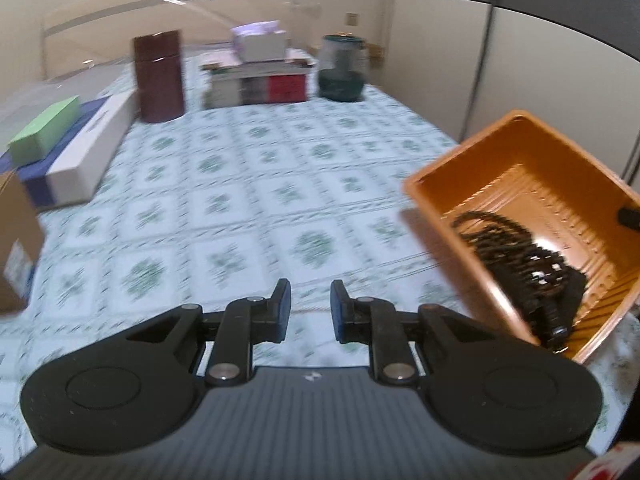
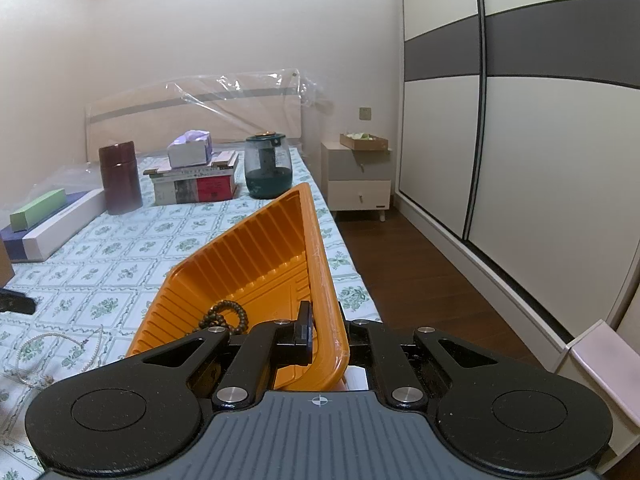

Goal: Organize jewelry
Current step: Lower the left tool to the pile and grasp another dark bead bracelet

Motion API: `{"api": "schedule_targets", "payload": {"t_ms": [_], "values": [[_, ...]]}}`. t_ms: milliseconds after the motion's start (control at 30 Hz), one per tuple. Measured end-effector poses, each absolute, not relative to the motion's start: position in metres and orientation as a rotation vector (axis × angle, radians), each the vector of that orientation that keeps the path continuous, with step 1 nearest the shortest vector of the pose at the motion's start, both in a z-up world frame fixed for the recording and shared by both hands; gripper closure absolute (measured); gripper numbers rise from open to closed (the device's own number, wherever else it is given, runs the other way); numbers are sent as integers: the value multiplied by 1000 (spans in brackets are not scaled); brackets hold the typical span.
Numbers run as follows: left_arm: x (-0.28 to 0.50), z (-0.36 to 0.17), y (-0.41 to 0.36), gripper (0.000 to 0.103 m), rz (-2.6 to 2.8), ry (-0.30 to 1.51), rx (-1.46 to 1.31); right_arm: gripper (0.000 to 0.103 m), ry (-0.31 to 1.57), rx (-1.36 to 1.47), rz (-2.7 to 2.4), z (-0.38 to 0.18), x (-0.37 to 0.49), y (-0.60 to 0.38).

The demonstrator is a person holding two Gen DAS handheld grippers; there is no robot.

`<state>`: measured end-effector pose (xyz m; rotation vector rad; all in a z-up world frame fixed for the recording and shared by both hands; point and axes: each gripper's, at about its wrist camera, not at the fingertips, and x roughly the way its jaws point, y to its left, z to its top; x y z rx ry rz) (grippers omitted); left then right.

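On the bed (image 2: 120, 264), right tool (image 2: 326, 340) clamps orange tray (image 2: 256, 264); left tool (image 1: 310, 312) seemingly released, empty.

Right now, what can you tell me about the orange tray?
The orange tray is a shallow rectangular dish of glossy plastic with ribbed walls, a ridged floor and a rolled rim. It is tilted, one corner raised, over the flower-print bedcover. The right gripper is shut on its near wall, one finger inside, the other outside. A dark bead bracelet lies bunched in the low end near that finger. The left gripper, jaws apart and empty, is beside the tray, not touching it.
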<state>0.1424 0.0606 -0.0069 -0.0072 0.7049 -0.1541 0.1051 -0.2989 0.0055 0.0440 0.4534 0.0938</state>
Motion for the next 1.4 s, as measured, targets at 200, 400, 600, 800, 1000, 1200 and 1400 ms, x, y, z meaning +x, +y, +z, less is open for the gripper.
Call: {"api": "schedule_targets", "payload": {"t_ms": [200,400,600,800,1000,1200,1400], "values": [[130,-15,77,85,-118,715,-8,96,452,38,94,6,105,-299],[120,-31,66,85,-157,745,5,96,453,37,94,7,105,-299],[116,-44,45,85,-209,760,33,96,453,36,94,7,105,-299],[117,-53,29,85,-246,767,72,96,454,39,92,6,104,-299],[122,-62,25,85,-235,783,79,96,453,37,92,5,105,-300],[119,-67,19,90,-226,767,132,96,454,35,92,5,105,-300],[118,-68,22,97,-209,769,136,96,453,32,92,5,105,-300]]}}
